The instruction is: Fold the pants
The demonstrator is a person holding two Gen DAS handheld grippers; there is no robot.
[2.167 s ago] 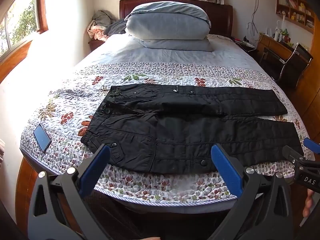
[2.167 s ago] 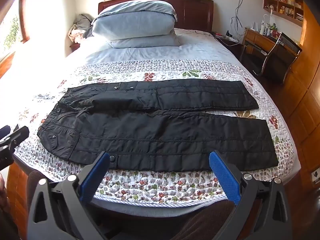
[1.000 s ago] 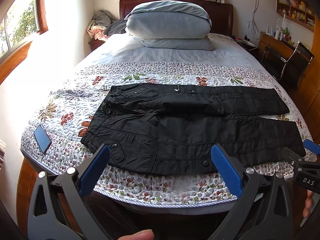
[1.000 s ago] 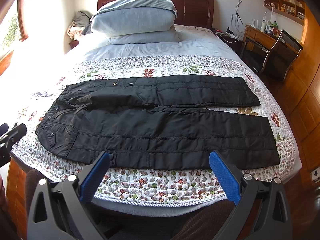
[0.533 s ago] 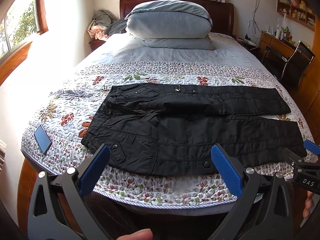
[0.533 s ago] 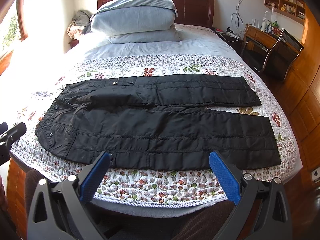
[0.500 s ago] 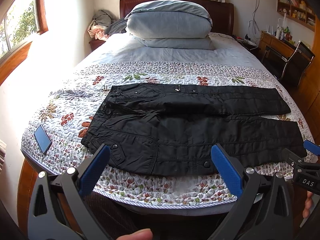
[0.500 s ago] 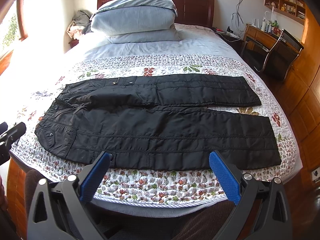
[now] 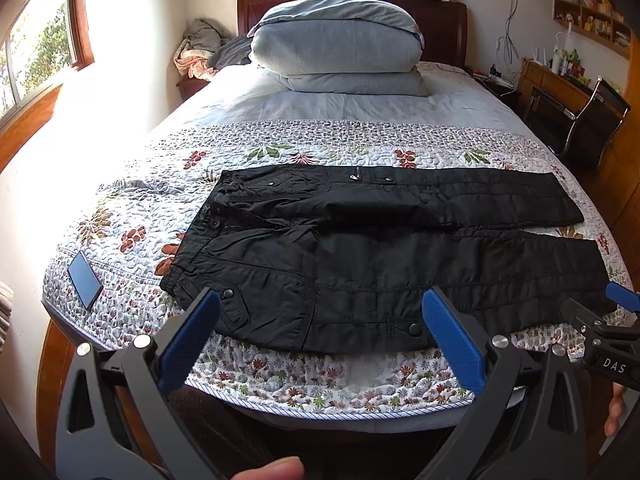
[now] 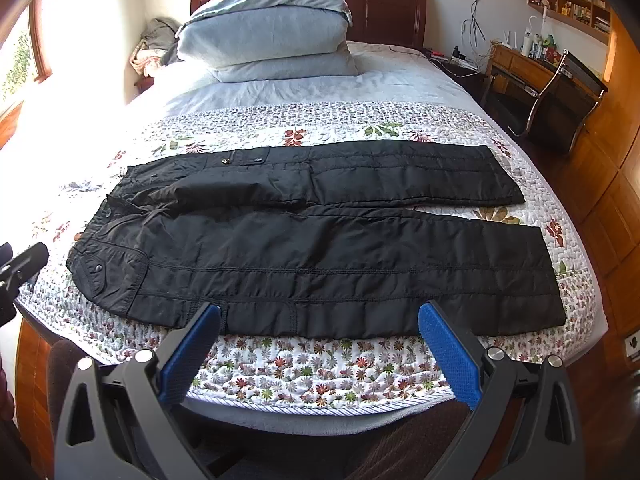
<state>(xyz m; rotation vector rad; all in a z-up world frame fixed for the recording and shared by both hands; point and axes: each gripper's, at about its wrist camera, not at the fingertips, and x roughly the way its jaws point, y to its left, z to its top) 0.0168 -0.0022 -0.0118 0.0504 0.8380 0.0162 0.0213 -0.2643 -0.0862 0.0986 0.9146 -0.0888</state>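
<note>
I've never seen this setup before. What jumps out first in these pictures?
The black pants lie spread flat across the floral quilt, waistband to the left, legs side by side. Two open grippers with blue pads, the left gripper and the right gripper, hover at the bed's near edge. Big grey pillows are stacked at the headboard.

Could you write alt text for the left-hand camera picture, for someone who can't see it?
Black pants lie spread flat across a floral quilt on a bed, waistband left, legs stretching right. The left gripper, open with blue pads, hovers at the near edge of the bed; the right gripper peeks in at the right. A phone lies near the quilt's left corner, pillows stacked behind.
</note>
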